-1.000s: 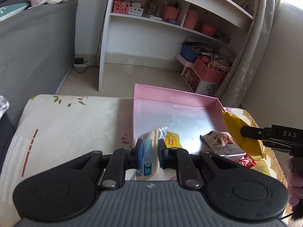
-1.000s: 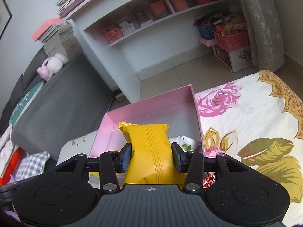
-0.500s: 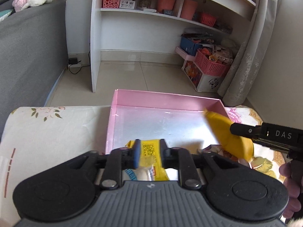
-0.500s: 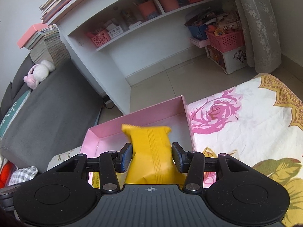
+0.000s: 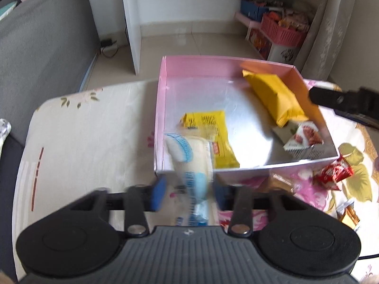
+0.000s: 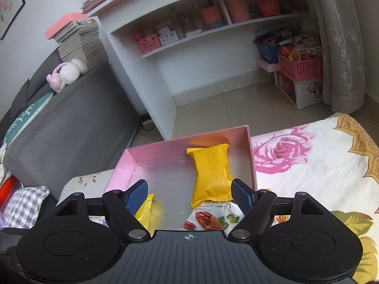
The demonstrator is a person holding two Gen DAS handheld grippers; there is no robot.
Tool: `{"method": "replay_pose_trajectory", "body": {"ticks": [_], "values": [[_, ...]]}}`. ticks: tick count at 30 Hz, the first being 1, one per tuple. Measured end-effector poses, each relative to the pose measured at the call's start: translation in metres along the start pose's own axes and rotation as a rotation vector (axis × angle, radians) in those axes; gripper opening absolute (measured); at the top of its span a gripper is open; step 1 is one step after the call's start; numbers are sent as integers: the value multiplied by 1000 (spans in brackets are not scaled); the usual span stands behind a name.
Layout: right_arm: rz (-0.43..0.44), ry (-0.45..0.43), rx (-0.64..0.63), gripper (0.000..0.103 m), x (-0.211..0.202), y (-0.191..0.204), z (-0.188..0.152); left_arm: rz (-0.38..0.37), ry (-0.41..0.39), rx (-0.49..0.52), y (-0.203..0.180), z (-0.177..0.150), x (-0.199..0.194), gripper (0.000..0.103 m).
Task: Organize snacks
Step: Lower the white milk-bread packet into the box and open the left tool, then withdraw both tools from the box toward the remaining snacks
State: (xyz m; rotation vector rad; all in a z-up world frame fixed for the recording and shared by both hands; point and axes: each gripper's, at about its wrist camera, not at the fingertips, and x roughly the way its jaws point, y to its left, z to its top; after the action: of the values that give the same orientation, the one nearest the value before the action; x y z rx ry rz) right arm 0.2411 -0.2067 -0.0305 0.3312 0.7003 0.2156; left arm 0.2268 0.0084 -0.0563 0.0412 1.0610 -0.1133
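Right gripper (image 6: 189, 195) jaws opening, nothing pinched, the orange-yellow pack (image 6: 210, 170) lying free in the pink box (image 6: 156, 150) at twelve o'clock, long axis straight ahead.

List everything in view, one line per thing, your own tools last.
Box: one, pink, on the cloth.
Orange-yellow packet: one, box's far right.
Flat packet: one, yellow, box's left half.
White-and-blue packet: one, across the box's near wall.
Nut packet: one, white, box's near right corner.
Red packet: one, on the cloth outside that corner.
Cloth: one, cream floral, under everything.
Shelf unit: one, white, behind.
Sofa: one, grey, left.
Left tool: black, blue pads, jaws apart around the White-and-blue packet.
Right tool: black, blue pads, jaws opening, Orange-yellow packet loose between them.
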Motion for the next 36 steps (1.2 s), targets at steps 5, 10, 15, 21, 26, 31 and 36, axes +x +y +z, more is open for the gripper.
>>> {"method": "replay_pose_trajectory", "body": {"ticks": [5,10,15,21,26,31,36], "values": [[14,-24,-18,79,-13,2,4,8,0,24,-6,-1,-11,18],[25,-36,-4,79,-18,1,7,-23,-75,36,-20,14,-25,18],[16,-37,5,79,-21,1,6,-112,-196,6,-29,36,-19,19],[4,-26,-8,80,-29,2,1,-147,-299,-62,-22,29,-28,62],[1,-20,-10,84,-36,6,-3,-101,-271,-3,-16,13,-34,70],[1,-17,-28,85,-51,15,-7,-108,-236,-15,-3,-6,-44,74],[-4,-14,-46,87,-68,25,-13,-125,-230,-2,4,-24,-56,82]]}}
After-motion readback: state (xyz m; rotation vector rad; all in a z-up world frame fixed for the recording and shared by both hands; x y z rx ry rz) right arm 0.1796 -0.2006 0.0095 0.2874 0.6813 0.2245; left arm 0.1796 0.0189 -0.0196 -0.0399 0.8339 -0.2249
